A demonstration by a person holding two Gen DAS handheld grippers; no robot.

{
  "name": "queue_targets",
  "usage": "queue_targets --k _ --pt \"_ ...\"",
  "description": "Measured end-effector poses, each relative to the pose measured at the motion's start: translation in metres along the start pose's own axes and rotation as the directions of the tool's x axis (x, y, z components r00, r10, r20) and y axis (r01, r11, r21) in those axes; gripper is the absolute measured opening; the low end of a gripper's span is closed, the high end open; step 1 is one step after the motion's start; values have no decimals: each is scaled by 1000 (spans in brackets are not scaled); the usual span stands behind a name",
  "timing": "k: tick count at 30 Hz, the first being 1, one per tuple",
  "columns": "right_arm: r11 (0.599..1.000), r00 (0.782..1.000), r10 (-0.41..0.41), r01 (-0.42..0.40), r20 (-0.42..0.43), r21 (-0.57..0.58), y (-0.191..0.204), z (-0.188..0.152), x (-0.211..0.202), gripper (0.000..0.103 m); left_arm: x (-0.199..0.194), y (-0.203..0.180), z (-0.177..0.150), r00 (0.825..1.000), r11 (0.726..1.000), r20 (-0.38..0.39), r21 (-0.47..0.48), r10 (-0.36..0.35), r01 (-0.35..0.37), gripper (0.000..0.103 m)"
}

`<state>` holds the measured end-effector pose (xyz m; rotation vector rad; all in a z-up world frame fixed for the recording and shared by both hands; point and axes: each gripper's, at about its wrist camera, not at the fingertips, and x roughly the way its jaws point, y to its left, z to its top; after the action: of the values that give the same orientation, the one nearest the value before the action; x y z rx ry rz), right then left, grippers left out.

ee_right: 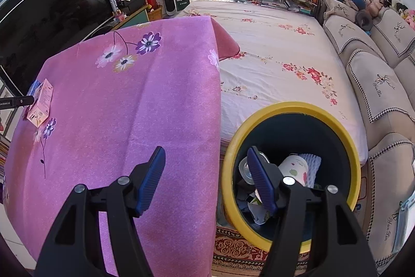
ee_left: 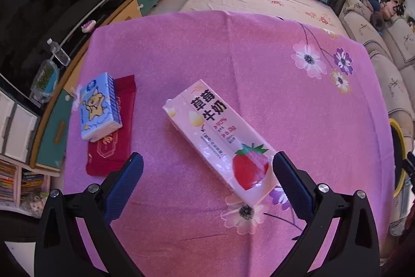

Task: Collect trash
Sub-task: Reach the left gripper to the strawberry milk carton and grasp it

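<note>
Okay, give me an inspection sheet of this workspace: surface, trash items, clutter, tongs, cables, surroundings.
Surface: table under a pink floral cloth.
Job's things: strawberry milk carton lying flat; blue tissue pack resting on a red wrapper; yellow-rimmed bin beside the table, already holding trash, including a white cup.
Clutter: nothing else seen on the cloth.
Tongs: left tongs open, carton's near end between the fingers, not clamped; right tongs open, empty, over the table edge and bin.
Cables: nothing seen.
Surroundings: bed, TV, sofa cushions.

Both wrist views look down, sharing the pink tablecloth (ee_left: 233, 56) and milk carton (ee_left: 220, 136).
</note>
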<state>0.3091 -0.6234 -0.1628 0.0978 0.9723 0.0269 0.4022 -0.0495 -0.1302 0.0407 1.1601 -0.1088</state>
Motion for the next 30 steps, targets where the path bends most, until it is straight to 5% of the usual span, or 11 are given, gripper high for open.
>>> queue_targets --k 3,12,16,18,20,30 --pt "1000 1000 5 -5 3 -9 5 1 -1 63 -2 -10 -2 999 998 30 -35 -42 43 98" --pt "999 999 30 -29 20 -24 9 3 -6 63 24 -28 -12 998 981 -2 -182 62 -61 98" --pt "999 999 45 -44 24 -20 5 2 -7 63 36 -32 -7 997 983 -22 -171 68 -71 73" --pt "998 998 54 -53 28 -17 1 -3 -10 63 40 -35 -8 997 986 -23 -148 72 -75 71" --pt "999 998 52 -52 30 -11 -4 -9 -13 63 37 -42 -12 997 991 -2 -103 82 -82 54" --pt "998 999 -5 2 41 65 -56 -39 -37 63 -30 -130 -41 986 990 162 142 -41 18 50"
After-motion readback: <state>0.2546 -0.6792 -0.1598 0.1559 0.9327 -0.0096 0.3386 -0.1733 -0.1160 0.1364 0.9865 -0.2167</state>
